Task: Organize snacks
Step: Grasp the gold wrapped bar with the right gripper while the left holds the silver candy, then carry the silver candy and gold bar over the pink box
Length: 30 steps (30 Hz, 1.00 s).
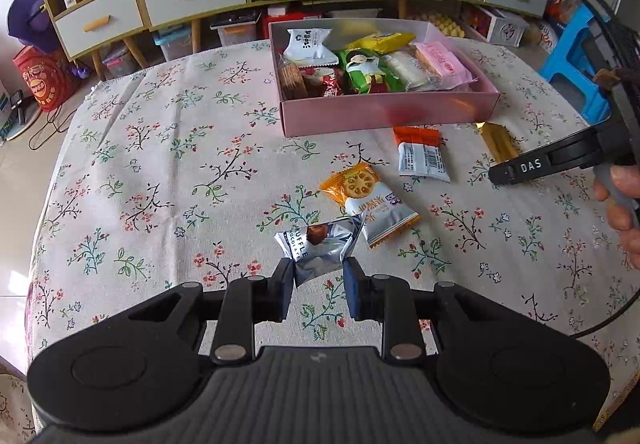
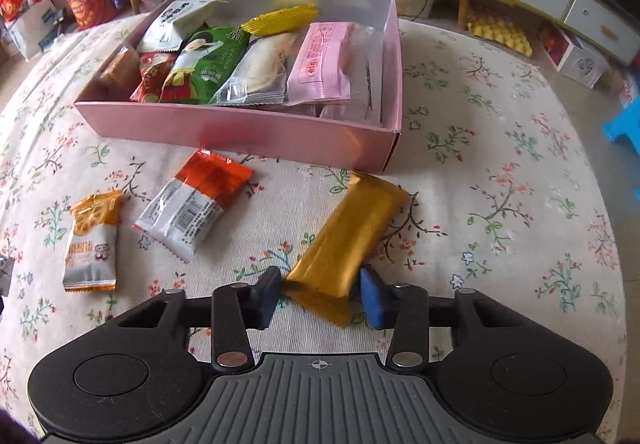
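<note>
We see the left gripper clamped on a silver truffle packet, its two pads pinching the wrapper's lower twisted end so the packet stands up between them above the tablecloth. Just beyond it lies an orange-and-white biscuit packet, flat on the cloth, and further on a grey packet with an orange end (barcode side up). Behind these sits the pink box, open-topped and already crowded with snacks: a white packet, a yellow one, a green one, a pale pink one and a few more pressed together.

From the right wrist view, the right gripper straddles the near end of a gold bar that lies slantwise on the tablecloth, its far end close to the front right corner of the box. The left pad touches the bar's edge and the right pad sits at its other side, so the fingers appear closed on the bar, which still rests on the cloth. To its left lie the grey packet and the biscuit packet, apart from each other.

In the left view the right gripper's black body shows at the far right, with a hand wrapped round its handle.
</note>
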Available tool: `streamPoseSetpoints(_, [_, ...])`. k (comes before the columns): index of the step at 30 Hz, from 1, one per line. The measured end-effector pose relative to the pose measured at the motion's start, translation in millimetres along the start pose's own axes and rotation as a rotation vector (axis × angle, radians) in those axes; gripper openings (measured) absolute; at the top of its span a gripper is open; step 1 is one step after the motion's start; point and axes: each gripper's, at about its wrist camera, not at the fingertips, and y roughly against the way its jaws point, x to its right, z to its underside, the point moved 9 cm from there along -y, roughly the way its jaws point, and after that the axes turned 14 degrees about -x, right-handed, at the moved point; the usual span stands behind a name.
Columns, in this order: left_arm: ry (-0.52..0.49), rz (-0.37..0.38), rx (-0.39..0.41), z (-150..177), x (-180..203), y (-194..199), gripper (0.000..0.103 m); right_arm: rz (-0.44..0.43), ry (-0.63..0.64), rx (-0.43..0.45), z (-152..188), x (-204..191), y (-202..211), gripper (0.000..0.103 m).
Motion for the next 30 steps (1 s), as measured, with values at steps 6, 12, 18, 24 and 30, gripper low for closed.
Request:
streamPoseSetpoints(6, [0.028,0.011,0.026,-1.1,-5.5,8.7,0.025,-0.059,0.041,0.026,6.1,-19.4,25.0,0.036])
streamPoseSetpoints(12, [0.051,0.015,0.053,-4.4,-10.2,15.9,0.025,-0.132,0.101,0.070,15.5,-47.5,56.2,0.036])
streamPoseSetpoints(18, [0.064,-0.024,0.098,-14.1,-16.6,23.7,0.025,-0.140,0.163,0.124,17.2,-65.9,75.0,0.036])
streamPoseSetpoints(24, [0.110,-0.037,0.123,-35.7,-19.9,25.7,0.025,-0.093,0.183,0.145,5.1,-67.0,69.9,0.036])
streamPoseSetpoints(30, [0.106,-0.062,0.152,-68.1,-8.4,27.7,0.025,-0.079,0.150,0.187,-18.7,-57.5,75.3,0.036])
